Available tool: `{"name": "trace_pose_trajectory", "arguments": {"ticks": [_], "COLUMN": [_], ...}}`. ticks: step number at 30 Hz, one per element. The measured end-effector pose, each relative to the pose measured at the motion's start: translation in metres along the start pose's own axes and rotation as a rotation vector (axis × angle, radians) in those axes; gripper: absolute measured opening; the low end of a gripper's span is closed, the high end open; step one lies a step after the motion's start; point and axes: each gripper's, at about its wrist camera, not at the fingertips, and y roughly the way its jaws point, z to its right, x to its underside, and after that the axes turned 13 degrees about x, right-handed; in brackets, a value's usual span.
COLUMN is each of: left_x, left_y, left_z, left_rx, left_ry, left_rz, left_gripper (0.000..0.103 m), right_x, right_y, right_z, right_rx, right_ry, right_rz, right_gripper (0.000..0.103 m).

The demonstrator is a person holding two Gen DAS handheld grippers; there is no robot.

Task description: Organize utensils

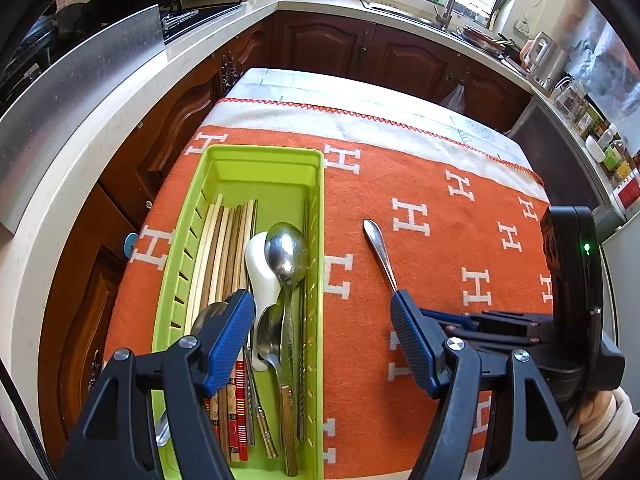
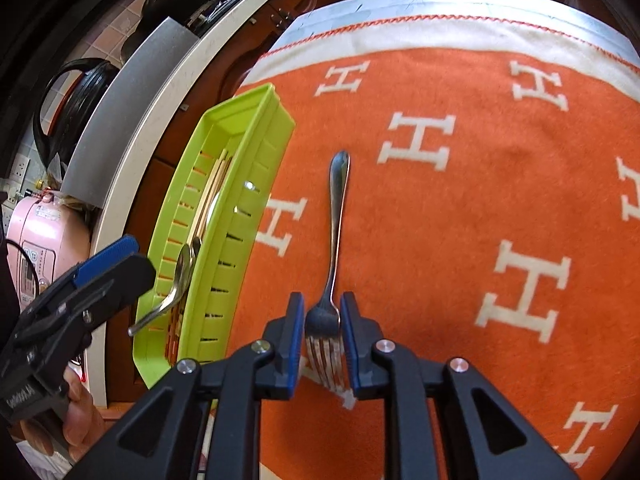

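Left wrist view: left gripper (image 1: 322, 304) wide open over the green tray (image 1: 316, 216) — spoons and chopsticks inside.

Right wrist view: right gripper (image 2: 322, 320) straddling the fork (image 2: 335, 232) right of the tray, not squeezing yet. Could slip out sideways — thin, shiny metal.

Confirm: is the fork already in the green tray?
No, the fork lies on the orange blanket beside the green tray, its head between the right gripper fingers.

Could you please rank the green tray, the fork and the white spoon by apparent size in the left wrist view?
1. green tray
2. fork, though the right gripper's fingers hide its head
3. white spoon, partly covered, so the last two are uncertain
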Motion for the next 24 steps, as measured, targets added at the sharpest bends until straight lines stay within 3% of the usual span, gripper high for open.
{"name": "trace_pose_trajectory", "arguments": {"ticks": [5, 13, 15, 17, 24], "left_x": [0.001, 0.007, 0.01, 0.012, 0.02], "left_y": [-0.003, -0.011, -0.013, -0.015, -0.026], "left_z": [-0.004, -0.023, -0.028, -0.032, -0.044], "left_rx": [-0.028, -0.059, -0.058, -0.058, -0.063], "left_ry": [0.01, -0.033, -0.044, -0.05, -0.067], "left_rz": [0.013, 0.024, 0.026, 0.027, 0.047], "left_gripper": [0.069, 0.069, 0.069, 0.069, 0.069], "right_x": [0.004, 0.008, 0.007, 0.007, 0.009], "right_y": [0.002, -0.002, -0.001, 0.002, 0.002], "right_z": [0.003, -0.006, -0.007, -0.008, -0.012], "right_rx": [-0.017, 0.025, 0.018, 0.006, 0.017], "right_ry": [0.009, -0.028, -0.026, -0.018, 0.028], "right_rz": [0.008, 0.03, 0.019, -0.006, 0.012], "right_gripper": [0.018, 0.016, 0.015, 0.004, 0.003]}}
